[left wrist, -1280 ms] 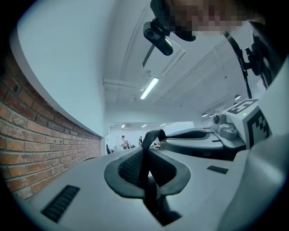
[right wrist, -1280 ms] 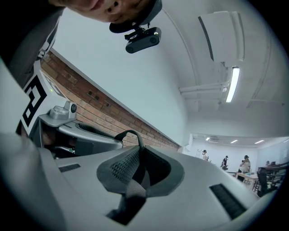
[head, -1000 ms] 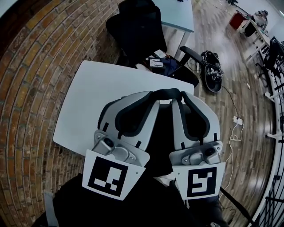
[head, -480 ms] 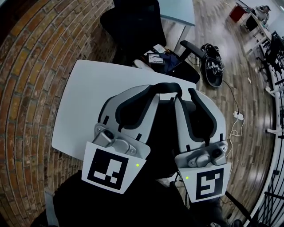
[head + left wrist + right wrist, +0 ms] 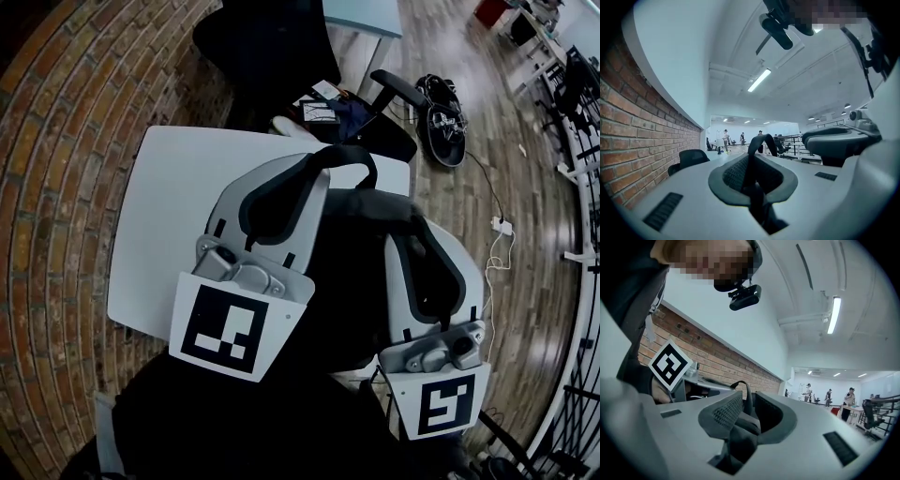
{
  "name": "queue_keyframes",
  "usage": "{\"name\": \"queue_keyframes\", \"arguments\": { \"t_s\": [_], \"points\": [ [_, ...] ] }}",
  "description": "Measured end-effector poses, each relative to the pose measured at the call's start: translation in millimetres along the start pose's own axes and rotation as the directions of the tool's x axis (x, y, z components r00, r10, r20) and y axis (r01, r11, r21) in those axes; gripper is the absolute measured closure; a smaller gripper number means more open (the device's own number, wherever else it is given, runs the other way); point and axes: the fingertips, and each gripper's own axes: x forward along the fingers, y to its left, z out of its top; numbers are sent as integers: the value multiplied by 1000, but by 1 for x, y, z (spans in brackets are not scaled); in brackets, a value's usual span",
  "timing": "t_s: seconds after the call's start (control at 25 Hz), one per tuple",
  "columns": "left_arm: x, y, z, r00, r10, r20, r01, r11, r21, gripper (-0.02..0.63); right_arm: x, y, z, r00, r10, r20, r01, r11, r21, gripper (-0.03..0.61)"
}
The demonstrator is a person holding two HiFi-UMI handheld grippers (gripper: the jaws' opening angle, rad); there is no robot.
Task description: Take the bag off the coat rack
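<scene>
One grip carries it: my left hand-held gripper (image 5: 752,164) is clamped on the strap (image 5: 761,140); the right hand-held gripper (image 5: 745,404) has just been opening, strap loose between its jaws. I'd lower the bag (image 5: 352,272) squarely onto the surface (image 5: 169,216) beneath.

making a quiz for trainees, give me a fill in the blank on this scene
The left gripper is shut on a ___ fabric bag strap. Beneath it lies a flat ___ rectangular tabletop. The wall to its left is red ___.
Missing: black; white; brick.
</scene>
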Motion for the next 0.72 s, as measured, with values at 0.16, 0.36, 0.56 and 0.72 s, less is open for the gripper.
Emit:
{"name": "queue_keyframes", "arguments": {
  "t_s": [0.16,0.36,0.56,0.72],
  "points": [
    [7,7,-4,1000,7,-8,-7,1000,-16,575,-6,-7,-11,999,-29,-35,29,1000,10,505],
    [16,8,-7,1000,-1,-5,1,1000,-10,575,-11,-10,-26,996,-44,-78,45,999,10,489],
    [23,12,-10,1000,-7,-3,7,999,45,575,-21,-18,-43,987,-79,-140,85,996,31,458],
    [27,15,-11,1000,2,-11,-2,999,40,575,-36,-27,-69,972,-103,-211,119,991,64,421]
  ]
}}
